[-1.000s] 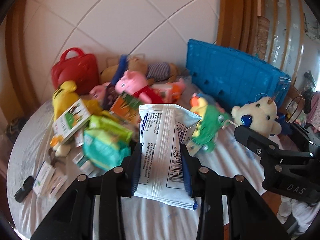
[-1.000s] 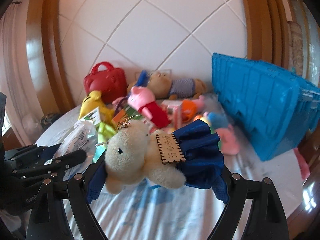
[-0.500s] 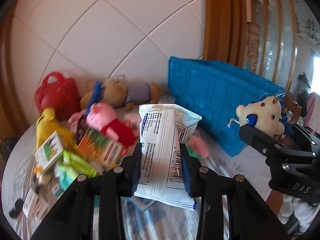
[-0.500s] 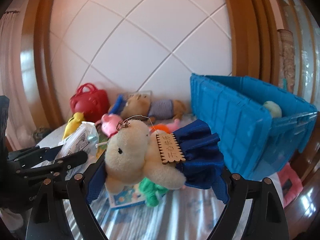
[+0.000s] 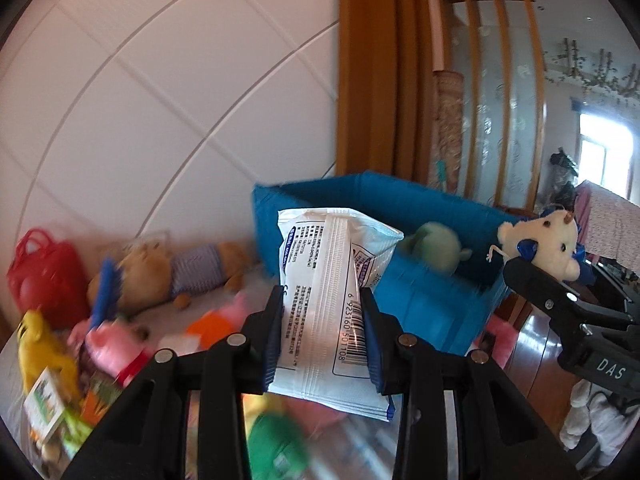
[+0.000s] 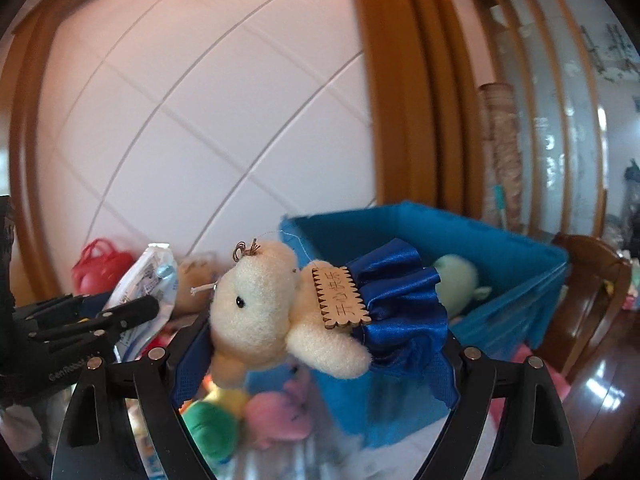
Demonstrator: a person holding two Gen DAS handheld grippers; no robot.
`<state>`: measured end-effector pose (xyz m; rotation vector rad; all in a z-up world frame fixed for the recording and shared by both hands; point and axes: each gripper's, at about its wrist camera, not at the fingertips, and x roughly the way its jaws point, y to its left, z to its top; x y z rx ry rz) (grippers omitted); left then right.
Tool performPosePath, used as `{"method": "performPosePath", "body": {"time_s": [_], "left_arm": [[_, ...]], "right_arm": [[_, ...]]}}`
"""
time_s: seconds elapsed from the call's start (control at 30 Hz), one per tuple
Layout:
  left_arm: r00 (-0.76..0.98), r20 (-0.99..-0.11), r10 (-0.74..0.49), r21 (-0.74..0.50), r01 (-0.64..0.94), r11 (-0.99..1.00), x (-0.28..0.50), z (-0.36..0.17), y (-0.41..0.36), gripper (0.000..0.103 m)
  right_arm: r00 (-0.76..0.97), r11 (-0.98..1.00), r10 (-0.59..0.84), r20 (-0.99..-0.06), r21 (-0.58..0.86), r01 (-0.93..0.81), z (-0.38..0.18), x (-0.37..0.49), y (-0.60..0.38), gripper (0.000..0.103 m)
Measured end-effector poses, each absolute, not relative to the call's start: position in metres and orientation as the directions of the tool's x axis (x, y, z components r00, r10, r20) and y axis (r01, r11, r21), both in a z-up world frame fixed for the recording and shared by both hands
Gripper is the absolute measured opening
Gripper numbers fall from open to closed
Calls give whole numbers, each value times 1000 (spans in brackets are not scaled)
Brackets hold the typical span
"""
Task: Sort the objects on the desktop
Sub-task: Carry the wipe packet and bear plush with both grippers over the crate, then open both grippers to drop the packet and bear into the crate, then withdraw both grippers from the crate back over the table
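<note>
My left gripper (image 5: 322, 312) is shut on a white snack packet (image 5: 332, 300) with a barcode, held in the air near the blue crate (image 5: 432, 304). My right gripper (image 6: 316, 344) is shut on a cream plush bear in a blue dress (image 6: 304, 312), held above the crate's near wall (image 6: 400, 412). A pale green plush (image 6: 456, 280) lies inside the crate. The bear also shows at the right of the left wrist view (image 5: 540, 240), and the packet at the left of the right wrist view (image 6: 148, 280).
On the table lie a red toy bag (image 5: 44, 268), a brown bear in a striped shirt (image 5: 172, 268), a pink pig plush (image 5: 116, 348), a yellow plush (image 5: 40, 348), a green plush (image 6: 212, 428) and small boxes (image 5: 48, 412). A wooden chair (image 6: 588, 292) stands at the right.
Both grippers have risen and moved right toward the crate, each keeping its hold. The crate's inside with the green plush has come into view.
</note>
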<state>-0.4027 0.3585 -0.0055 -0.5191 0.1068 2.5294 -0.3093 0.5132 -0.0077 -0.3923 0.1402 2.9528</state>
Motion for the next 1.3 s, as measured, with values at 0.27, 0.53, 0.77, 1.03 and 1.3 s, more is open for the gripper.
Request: {"method": "performPosePath", "body": {"time_s": [0.27, 0.53, 0.77, 1.03, 1.3], "left_arm": [[-767, -366, 526, -45, -550, -834, -430, 15, 479, 35], [-759, -441, 479, -19, -526, -851, -463, -1, 561, 35], [-783, -473, 404, 2, -460, -888, -475, -14, 571, 76], [-808, -472, 352, 5, -402, -915, -475, -11, 557, 81], [-843, -456, 285, -8, -316, -949, -448, -8, 504, 100]], "right_arm": [[-950, -978, 178, -259, 58, -199, 7, -340, 625, 88], [-942, -985, 135, -308, 64, -162, -7, -380, 699, 89], [-938, -987, 108, -329, 76, -141, -22, -408, 727, 101], [-936, -986, 101, -336, 92, -139, -30, -421, 738, 102], [-950, -990, 74, -303, 92, -107, -19, -399, 704, 103]]}}
